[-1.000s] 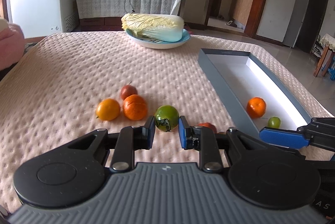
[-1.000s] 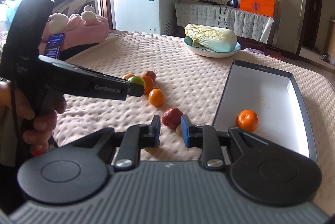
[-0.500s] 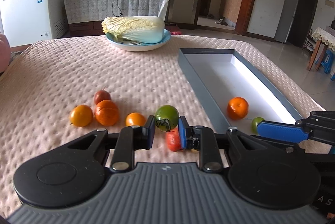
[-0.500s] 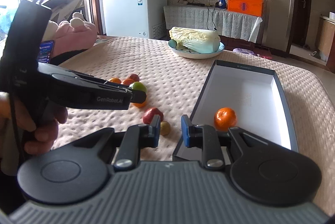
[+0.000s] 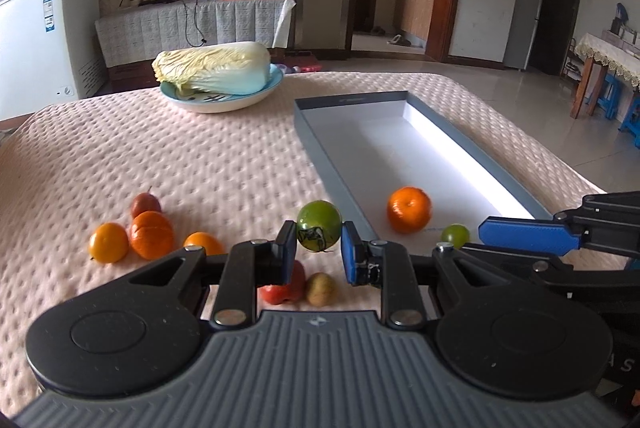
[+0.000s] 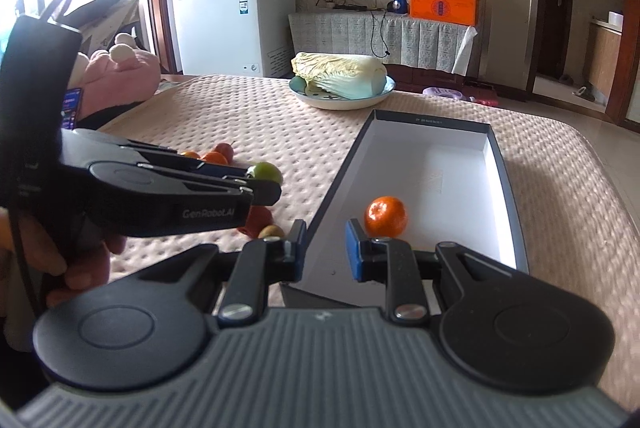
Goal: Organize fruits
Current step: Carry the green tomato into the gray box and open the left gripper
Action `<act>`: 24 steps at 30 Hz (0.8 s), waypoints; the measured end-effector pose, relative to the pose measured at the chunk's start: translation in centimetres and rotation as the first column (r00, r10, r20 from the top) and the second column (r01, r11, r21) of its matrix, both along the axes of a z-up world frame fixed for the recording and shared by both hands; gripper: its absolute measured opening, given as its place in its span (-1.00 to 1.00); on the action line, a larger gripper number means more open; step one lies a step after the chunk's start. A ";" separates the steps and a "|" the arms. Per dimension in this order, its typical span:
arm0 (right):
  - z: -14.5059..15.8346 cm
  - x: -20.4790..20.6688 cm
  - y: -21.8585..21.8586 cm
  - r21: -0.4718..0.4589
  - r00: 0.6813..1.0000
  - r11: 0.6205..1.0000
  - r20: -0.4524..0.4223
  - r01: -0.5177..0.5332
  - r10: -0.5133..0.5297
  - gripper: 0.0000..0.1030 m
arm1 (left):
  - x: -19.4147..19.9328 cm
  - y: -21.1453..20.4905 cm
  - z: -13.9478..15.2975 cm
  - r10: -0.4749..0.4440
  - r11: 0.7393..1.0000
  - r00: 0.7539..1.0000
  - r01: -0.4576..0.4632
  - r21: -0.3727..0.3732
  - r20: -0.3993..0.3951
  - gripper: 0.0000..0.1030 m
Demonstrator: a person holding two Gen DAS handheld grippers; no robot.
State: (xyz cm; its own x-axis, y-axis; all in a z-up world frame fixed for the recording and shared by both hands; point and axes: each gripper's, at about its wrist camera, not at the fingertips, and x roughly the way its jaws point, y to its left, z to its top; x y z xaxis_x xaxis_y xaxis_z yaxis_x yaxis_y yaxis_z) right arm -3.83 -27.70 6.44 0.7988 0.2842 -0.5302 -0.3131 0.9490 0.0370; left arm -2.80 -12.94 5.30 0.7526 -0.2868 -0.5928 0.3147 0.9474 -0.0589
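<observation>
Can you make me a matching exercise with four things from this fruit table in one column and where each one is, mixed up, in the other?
Things
1. green fruit
2. orange
3. cabbage
4. red fruit

Places
A. lying on the blue plate
B. clamped in the left gripper
C. inside the grey box
D. on the pink tablecloth, beside a small brown fruit

Pairs: 1-B, 2-C, 3-A, 4-D
</observation>
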 end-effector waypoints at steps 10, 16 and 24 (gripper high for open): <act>-0.1 0.1 -1.5 0.012 0.999 0.999 -0.011 0.038 -0.038 -0.52 | 0.5 -2.5 0.3 -0.067 0.998 0.997 0.068 -0.010 0.033 -0.46; -0.4 0.4 -2.7 0.020 0.997 0.997 -0.023 0.078 -0.077 -0.52 | 1.4 -3.4 0.4 -0.091 0.995 0.995 0.092 -0.035 0.032 -0.46; -0.7 0.4 -3.0 0.006 0.995 0.996 -0.039 0.090 -0.089 -0.52 | 2.7 -5.1 0.0 -0.124 0.991 0.992 0.125 -0.044 0.031 -0.46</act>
